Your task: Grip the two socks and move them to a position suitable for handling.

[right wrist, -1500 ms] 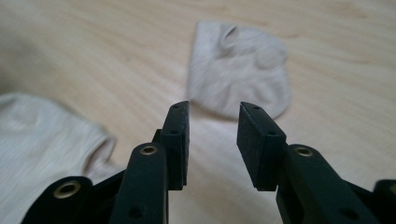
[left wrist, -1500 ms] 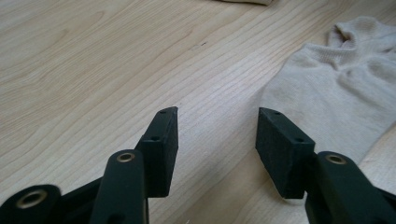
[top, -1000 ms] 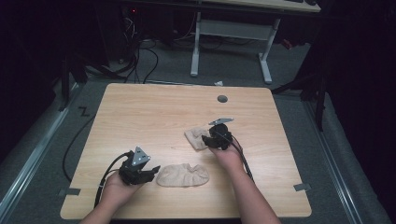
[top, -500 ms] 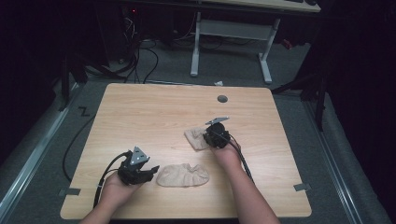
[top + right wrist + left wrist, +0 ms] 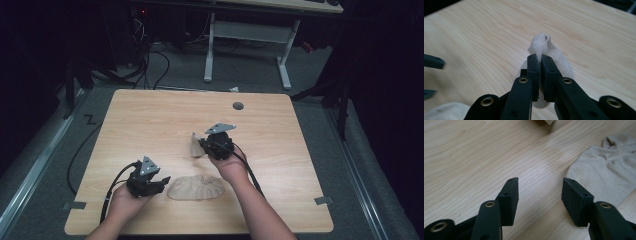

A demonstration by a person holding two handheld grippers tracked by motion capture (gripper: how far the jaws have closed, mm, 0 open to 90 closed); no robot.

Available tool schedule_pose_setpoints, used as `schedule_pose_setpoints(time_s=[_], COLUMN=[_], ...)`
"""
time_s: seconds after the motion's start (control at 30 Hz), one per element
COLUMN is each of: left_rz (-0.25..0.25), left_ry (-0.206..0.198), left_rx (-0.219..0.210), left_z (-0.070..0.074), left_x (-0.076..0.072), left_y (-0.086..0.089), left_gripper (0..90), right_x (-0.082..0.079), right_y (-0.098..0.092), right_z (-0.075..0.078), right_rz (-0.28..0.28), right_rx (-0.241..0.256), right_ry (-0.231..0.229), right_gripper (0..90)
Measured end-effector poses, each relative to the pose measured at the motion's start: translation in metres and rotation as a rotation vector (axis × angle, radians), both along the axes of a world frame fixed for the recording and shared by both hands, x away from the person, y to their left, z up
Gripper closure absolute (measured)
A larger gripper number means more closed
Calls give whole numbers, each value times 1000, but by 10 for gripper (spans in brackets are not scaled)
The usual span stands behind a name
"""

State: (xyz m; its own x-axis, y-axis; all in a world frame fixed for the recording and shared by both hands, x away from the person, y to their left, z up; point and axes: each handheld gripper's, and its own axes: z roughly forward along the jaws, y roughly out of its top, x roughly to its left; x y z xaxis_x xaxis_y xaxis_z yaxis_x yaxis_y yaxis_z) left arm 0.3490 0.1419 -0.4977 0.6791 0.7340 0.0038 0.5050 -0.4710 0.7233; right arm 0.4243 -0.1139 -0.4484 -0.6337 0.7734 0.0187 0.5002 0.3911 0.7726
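Mid-bench, the right hand-held gripper (image 5: 539, 60) pinches a bunched beige sock (image 5: 541, 43), its knit cuff poking above the jaws. Nearby, the left hand-held gripper (image 5: 540, 188) gapes empty beside a flat sock (image 5: 609, 172).

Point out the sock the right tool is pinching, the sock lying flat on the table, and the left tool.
pinched sock (image 5: 539, 41), right gripper view, on the bunched fabric above the shut jaws.
flat sock (image 5: 196, 188), high view, on its middle.
left tool (image 5: 540, 192), left gripper view, midway between its open fingertips.
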Motion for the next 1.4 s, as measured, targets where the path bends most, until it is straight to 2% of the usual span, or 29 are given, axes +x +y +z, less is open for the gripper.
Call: schedule_pose_setpoints(time_s=[0.17,0.23,0.3,0.43,0.57,0.6,0.63,0.67,0.73,0.8,0.9,0.93,0.97,1.0,1.1,1.13,1.27,1.37,1.4], left_rz=[12,17,21,34,47,60,73,78,78,71,69,75,75,67,62,67,91,104,106], left_ry=[-11,-15,-16,-33,-46,-44,-17,-6,-26,-27,-23,-5,-5,12,16,23,46,29,19], left_rx=[-11,-16,-19,-36,-42,-67,-78,-85,-87,-55,-47,-37,-37,-38,-48,-43,-62,-45,-20], left_z=[2,2,3,5,6,6,6,6,7,5,2,-3,-3,-7,-10,-13,-18,-21,-22], left_x=[0,-1,0,1,5,9,19,24,30,37,45,53,53,61,66,70,78,79,78], left_y=[2,3,4,6,6,7,5,3,-2,-11,-19,-27,-27,-34,-41,-48,-56,-60,-62], left_gripper=[497,501,508,513,517,517,523,523,519,518,510,510,510,510,521,522,556,617,636], right_x=[-13,-15,-15,-16,-20,-20,-21,-21,-20,-20,-20,-20,-20,-20,-20,-21,-21,-22,-22], right_y=[23,26,22,0,-23,-23,-37,-42,-49,-53,-54,-53,-53,-53,-53,-54,-57,-58,-59], right_z=[20,22,18,-3,-22,-22,-31,-34,-38,-39,-42,-43,-44,-44,-46,-48,-50,-53,-53], right_rz=[77,84,74,22,-25,-25,-48,-56,-69,-71,-67,-64,-63,-65,-67,-70,-71,-72,-73], right_rx=[52,55,47,24,-11,-11,-25,-29,-35,-32,-22,-25,-34,-37,-38,-43,-41,-32,-33], right_ry=[-47,-55,-33,26,41,41,56,61,61,58,57,55,48,50,51,58,69,73,76], right_gripper=[863,863,863,863,862,862,861,861,860,859,858,858,857,857,856,855,855,854,855])
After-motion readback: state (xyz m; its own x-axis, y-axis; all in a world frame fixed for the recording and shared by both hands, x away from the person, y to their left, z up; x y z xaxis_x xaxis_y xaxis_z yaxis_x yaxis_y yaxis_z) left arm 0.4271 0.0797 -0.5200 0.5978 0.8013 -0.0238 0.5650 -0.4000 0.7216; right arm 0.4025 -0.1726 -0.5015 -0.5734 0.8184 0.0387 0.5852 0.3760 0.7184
